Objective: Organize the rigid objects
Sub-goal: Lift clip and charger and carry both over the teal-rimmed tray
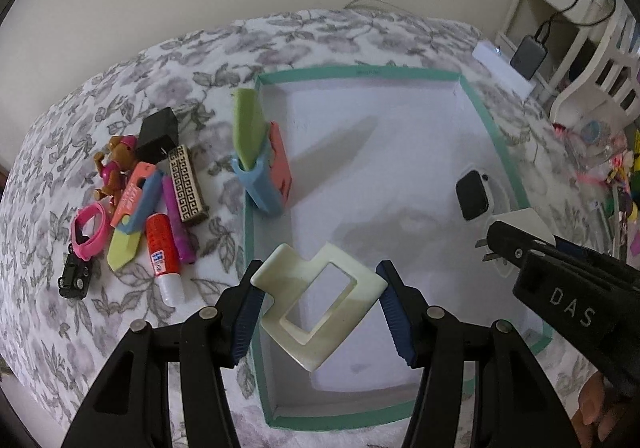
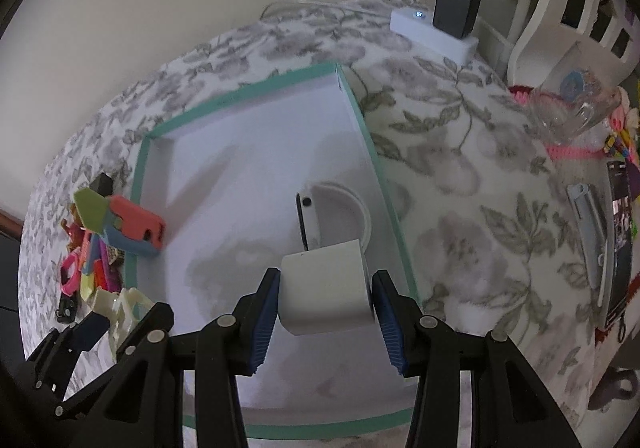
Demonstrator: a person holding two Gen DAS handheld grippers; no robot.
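- Tray [image 1: 496, 136] with a teal rim sits on the flowered cloth [image 1: 80, 152], white floor mostly bare.
- Left gripper [image 1: 320, 308] is clenched on a cream plastic frame [image 1: 320, 296] with a rectangular hole, both blue pads pressing its edges, hanging over the tray's 7 o'clock corner.
- Right gripper [image 2: 326, 298] grasps a white charger block [image 2: 326, 288], pads tight on both sides, above the tray's 4 o'clock side; in the left view its metal prongs point into the tray.
- Just beyond that block, a smartwatch [image 2: 308, 220] with a white band lies inside the tray, close to the right wall.
- At 9 o'clock in the tray, a green, blue and coral toy [image 1: 260, 156] leans on the left wall.
- Outside, at 9 o'clock of the tray, a heap waits: glue stick [image 1: 164, 260], patterned box [image 1: 186, 184], purple marker [image 1: 178, 224], pink band [image 1: 90, 230], brown figure [image 1: 116, 164], black toy car [image 1: 74, 280], black block [image 1: 158, 134].
- At 1 o'clock beyond the tray, a white power strip [image 2: 432, 34] carries a black adapter [image 2: 456, 10].
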